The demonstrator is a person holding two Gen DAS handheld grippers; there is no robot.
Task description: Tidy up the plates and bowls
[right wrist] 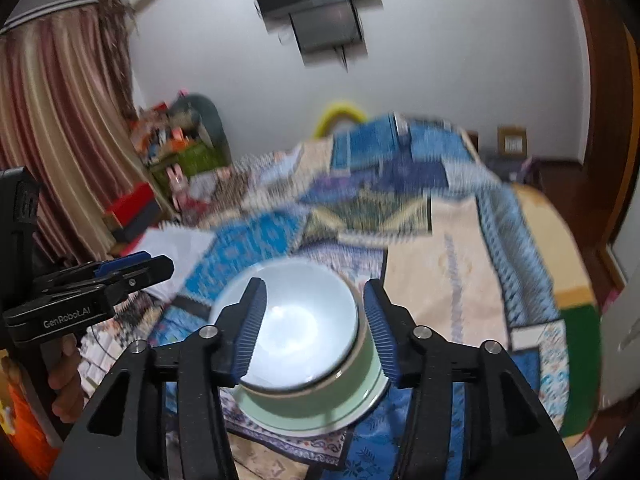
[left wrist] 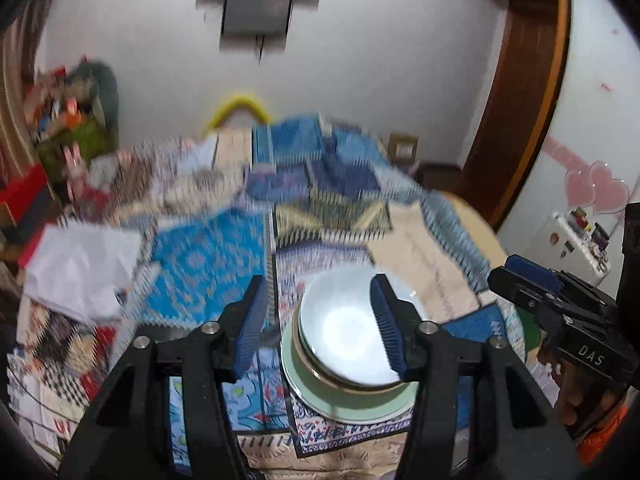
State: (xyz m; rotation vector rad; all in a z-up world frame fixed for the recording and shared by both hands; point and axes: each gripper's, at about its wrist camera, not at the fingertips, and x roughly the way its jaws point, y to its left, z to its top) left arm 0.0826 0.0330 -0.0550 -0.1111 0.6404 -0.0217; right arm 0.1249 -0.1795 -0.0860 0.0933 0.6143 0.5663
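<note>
A pale blue-white bowl point(left wrist: 344, 332) sits stacked on a light green plate point(left wrist: 352, 404) on the patterned cloth. My left gripper point(left wrist: 320, 320) is open and empty, above the stack's left side. In the right wrist view the same bowl point(right wrist: 292, 320) rests on the green plate point(right wrist: 320, 408). My right gripper point(right wrist: 314, 324) is open and empty, its fingers wide to either side of the bowl, above it. Each gripper shows in the other's view: the right one point(left wrist: 532, 280) and the left one point(right wrist: 132, 268).
A patchwork blue and beige cloth point(left wrist: 224, 256) covers the table. White paper point(left wrist: 80, 272) lies at the left. Boxes and clutter point(right wrist: 176, 148) stand by the curtain point(right wrist: 52, 128). A dark wall-mounted unit point(right wrist: 320, 0) hangs above. Both views are motion-blurred.
</note>
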